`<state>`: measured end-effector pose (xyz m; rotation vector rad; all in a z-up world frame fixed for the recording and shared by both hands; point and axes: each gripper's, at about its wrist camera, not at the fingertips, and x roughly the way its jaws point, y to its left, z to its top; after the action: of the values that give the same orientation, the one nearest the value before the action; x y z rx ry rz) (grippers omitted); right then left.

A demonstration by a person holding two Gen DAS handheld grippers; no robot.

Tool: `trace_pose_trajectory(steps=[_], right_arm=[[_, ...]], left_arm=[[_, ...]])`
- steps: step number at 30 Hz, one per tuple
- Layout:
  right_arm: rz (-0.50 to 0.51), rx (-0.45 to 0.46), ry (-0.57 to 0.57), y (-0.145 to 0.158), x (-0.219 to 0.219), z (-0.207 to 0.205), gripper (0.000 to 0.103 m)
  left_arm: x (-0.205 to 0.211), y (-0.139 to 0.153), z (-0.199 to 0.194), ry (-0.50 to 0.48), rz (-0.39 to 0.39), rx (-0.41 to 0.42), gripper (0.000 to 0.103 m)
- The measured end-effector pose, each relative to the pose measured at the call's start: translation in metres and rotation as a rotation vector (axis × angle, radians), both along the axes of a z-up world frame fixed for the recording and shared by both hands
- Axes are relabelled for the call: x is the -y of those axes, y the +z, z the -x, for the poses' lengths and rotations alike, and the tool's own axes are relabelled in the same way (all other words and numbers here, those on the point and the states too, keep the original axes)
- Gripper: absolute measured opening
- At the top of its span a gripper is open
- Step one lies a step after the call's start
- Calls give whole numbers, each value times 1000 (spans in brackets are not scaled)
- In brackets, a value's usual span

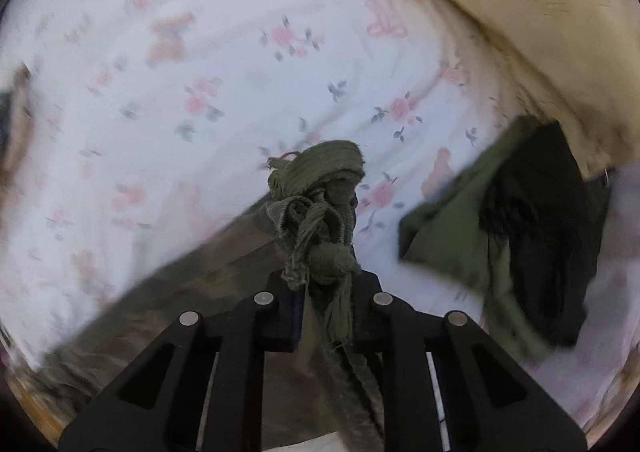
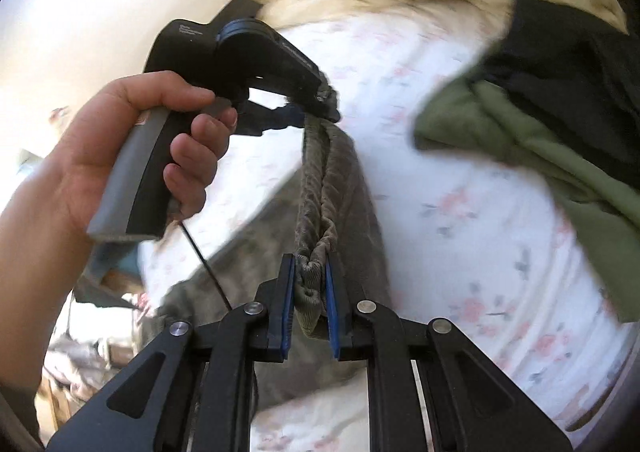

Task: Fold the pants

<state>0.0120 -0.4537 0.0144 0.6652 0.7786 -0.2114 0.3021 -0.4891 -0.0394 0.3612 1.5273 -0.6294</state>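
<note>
White bedsheet (image 1: 200,52) with small pink roses and grey-blue leaves, spread wide and a little rumpled; cream blanket (image 1: 540,32) heaped along its far edge. Olive-grey pants (image 2: 344,180) lifted off the sheet by the waistband, stretched in a gathered ridge between the two tools, the rest of the cloth sagging down onto the sheet below.

Left gripper (image 1: 326,284) pointing down at the bed, jaws drawn nearly together and clamped on a bunched knot of waistband with frayed drawstring ends (image 1: 304,248) spilling out above the fingertips. Seen again from the right wrist view (image 2: 320,108), gripped by a bare hand (image 2: 132,156) around its grey-and-black handle, forefinger on the trigger, a thin black cable hanging from the base.

Right gripper (image 2: 311,292) angled down, blue pads (image 2: 330,292) pressed on either side of a ribbed fold of the same waistband, gap narrow, only cloth between them.

Second pile of clothing (image 1: 500,236) lying apart on the sheet near the blanket: a green garment with a black one (image 2: 568,64) on top, both crumpled. Background at the left rim of the right wrist view blurred, with some clutter that cannot be made out.
</note>
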Motion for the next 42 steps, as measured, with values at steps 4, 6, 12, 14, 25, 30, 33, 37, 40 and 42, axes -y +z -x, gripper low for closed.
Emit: trace_pose_trajectory(steps=[4,6,12,14,25,30,33,37,40,42], right_arm=[[69,81,118,18,-36,-4,14],[93,104,190,24,-58,-9,14],[144,79,386,12,-139,-29,14],[143,33,445,-4,-167,-39,14],[220,-231,720,-110,-293,-71,14],[246,-274,759,-133,-314,-74,14],[261,-321,763,-144,-311,-77,14],[249,-368,800,-157,-314,-77,14],[264,-364,812,-164,-317,-79,16],[265,-363,823,-166,-317,-79,18]], left_arm=[[-46,36,-9,-8,6,50,13],[-71,49,-10,-13,0,77,13],[-170,55,-16,12,-21,109,13],[-199,41,-15,28,-41,109,13],[-341,-31,0,159,-70,61,12],[-358,-42,7,146,-96,86,13],[-360,-58,4,181,-116,53,17],[-355,-63,5,155,-166,63,39],[-351,-47,8,136,-204,134,52],[-349,-28,11,134,-185,164,52]])
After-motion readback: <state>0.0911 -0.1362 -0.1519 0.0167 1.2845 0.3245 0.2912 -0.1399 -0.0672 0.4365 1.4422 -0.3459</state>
